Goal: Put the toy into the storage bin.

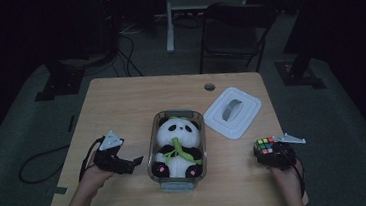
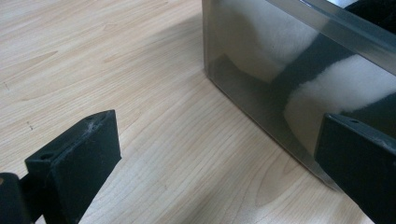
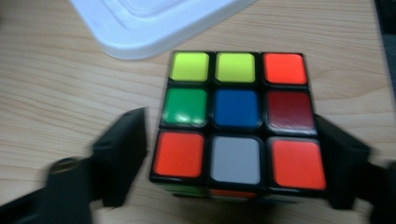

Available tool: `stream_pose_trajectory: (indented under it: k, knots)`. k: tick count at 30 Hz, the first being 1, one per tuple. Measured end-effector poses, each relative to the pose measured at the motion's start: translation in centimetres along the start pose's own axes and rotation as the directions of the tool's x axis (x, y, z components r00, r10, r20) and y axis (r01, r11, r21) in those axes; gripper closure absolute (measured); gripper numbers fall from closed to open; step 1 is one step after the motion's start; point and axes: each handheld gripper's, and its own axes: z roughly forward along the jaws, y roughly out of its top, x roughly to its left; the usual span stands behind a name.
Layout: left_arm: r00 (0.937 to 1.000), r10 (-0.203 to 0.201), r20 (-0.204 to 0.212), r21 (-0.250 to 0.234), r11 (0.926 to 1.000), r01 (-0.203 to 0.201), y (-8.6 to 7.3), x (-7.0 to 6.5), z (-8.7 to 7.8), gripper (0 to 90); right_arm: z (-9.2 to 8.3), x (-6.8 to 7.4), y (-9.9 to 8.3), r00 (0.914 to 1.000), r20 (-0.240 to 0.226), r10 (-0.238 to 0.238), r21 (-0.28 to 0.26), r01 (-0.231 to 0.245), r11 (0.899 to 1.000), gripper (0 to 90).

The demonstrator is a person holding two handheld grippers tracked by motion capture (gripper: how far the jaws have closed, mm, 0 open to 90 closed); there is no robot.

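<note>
1. The right gripper (image 1: pixel 268 148) was down at the right front corner of the bench (image 1: pixel 121 103), with the puzzle cube (image 3: pixel 238 123) sitting between its jaws. In the right gripper view the left jaw stood a little clear of the cube's side and the right jaw looked about touching, so I couldn't tell if it was actually clamped or just framing it. That view was also a bit blurry.
2. The left gripper (image 1: pixel 137 161) was released, jaws wide apart, empty, hovering just left of the clear container (image 2: pixel 261 88) in the middle of the bench.
3. Inside that container lay a plush panda (image 1: pixel 176 146), taking up most of the room. The white lid (image 1: pixel 232 112) lay off to the container's right, near the cube.
4. My read: this was the pick-up step on the cube, probably headed for the container.
5. Next move would've called for a firm squeeze on the cube's flat sides, a clean lift, then finding space beside the panda. The left gripper looked placed to steady the container wall.
</note>
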Motion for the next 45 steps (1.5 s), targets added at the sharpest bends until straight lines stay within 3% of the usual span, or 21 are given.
stream_pose_trajectory:
  k: [1,5,13,16,24,28,30,31,33,34,35,36,38,39,40,41,42,43,44,45]
  knots:
    - [1.0,-0.001,0.0,0.0,1.0,0.001,0.0,0.0,0.0,1.1,0.0,0.0,-0.1,0.9995,0.029,-0.011,0.006,0.01,1.0,32.0]
    - [1.0,0.0,0.001,0.004,1.0,0.0,-0.1,-0.1,0.2,1.1,-0.2,-0.1,0.1,0.9985,0.042,-0.037,0.026,0.036,0.999,33.6]
    - [1.0,-0.006,-0.002,-0.003,1.0,0.006,0.0,0.1,0.0,1.1,-0.6,-0.3,0.5,0.9989,0.028,-0.037,0.031,0.036,0.999,33.8]
    - [1.0,-0.008,-0.003,-0.003,1.0,0.008,0.0,0.1,0.0,1.1,-1.6,-0.5,1.1,0.9996,0.004,-0.03,0.002,0.03,1.0,33.8]
    - [1.0,-0.007,-0.004,0.0,1.0,0.007,0.0,0.0,0.0,1.2,-3.7,0.5,2.5,0.9957,-0.066,-0.066,-0.046,0.063,0.997,33.8]
    - [1.0,-0.006,-0.001,0.0,1.0,0.006,0.0,0.0,-0.1,1.1,-4.9,1.8,3.9,0.985,-0.13,-0.113,-0.072,0.105,0.992,33.8]
    - [1.0,-0.003,-0.003,0.003,1.0,0.003,0.0,0.0,-0.1,1.1,-5.1,2.1,4.1,0.9829,-0.137,-0.123,-0.076,0.113,0.991,33.8]
    - [1.0,-0.001,-0.002,0.005,1.0,0.001,0.0,0.0,-0.1,1.1,-5.6,2.8,4.7,0.9759,-0.159,-0.149,-0.091,0.136,0.987,33.7]
    - [1.0,-0.002,-0.003,0.005,1.0,0.002,0.0,0.0,-0.1,1.2,-5.8,3.2,5.1,0.9721,-0.172,-0.16,-0.099,0.145,0.984,33.8]
    - [1.0,-0.002,0.0,0.002,1.0,0.002,0.0,0.0,-0.1,1.1,-6.3,4.1,5.8,0.9627,-0.198,-0.184,-0.12,0.162,0.979,33.8]
    - [1.0,-0.002,0.0,0.002,1.0,0.002,0.0,0.0,-0.1,1.2,-6.3,4.1,5.8,0.9627,-0.198,-0.184,-0.12,0.162,0.979,33.8]
    - [1.0,-0.003,-0.001,0.003,1.0,0.003,0.0,0.0,-0.1,1.1,-6.7,4.9,6.5,0.9525,-0.225,-0.205,-0.137,0.178,0.974,33.7]
    - [1.0,-0.001,0.0,0.004,1.0,0.001,0.0,0.0,-0.1,1.1,-7.0,5.6,7.0,0.9426,-0.243,-0.229,-0.152,0.196,0.969,33.8]
    - [1.0,0.001,-0.002,0.007,1.0,-0.001,0.0,0.0,-0.1,1.1,-7.0,5.6,7.0,0.9426,-0.243,-0.229,-0.152,0.196,0.969,33.8]
    - [1.0,0.001,0.0,0.006,1.0,-0.001,0.0,0.0,-0.1,1.2,-7.4,6.5,7.6,0.9292,-0.265,-0.258,-0.168,0.219,0.961,33.8]
    - [1.0,0.001,0.001,0.005,1.0,-0.001,0.0,0.0,-0.1,1.2,-7.5,7.0,7.8,0.9216,-0.278,-0.271,-0.176,0.229,0.957,33.7]
    - [1.0,0.004,0.0,0.007,1.0,-0.004,0.0,0.0,-0.1,1.2,-7.5,7.0,7.8,0.9216,-0.278,-0.271,-0.176,0.229,0.957,33.7]
    - [1.0,0.006,-0.001,0.008,0.9999,-0.006,0.0,0.0,-0.1,1.2,-7.8,8.0,8.3,0.9037,-0.305,-0.3,-0.189,0.252,0.949,33.8]
    - [1.0,0.005,0.001,0.007,1.0,-0.005,0.1,-0.1,-0.1,1.2,-7.8,8.0,8.3,0.9037,-0.305,-0.3,-0.189,0.252,0.949,33.8]
    - [1.0,0.007,0.001,0.008,0.9999,-0.007,0.1,-0.1,-0.1,1.2,-8.0,9.0,8.7,0.8842,-0.332,-0.328,-0.203,0.273,0.94,33.8]
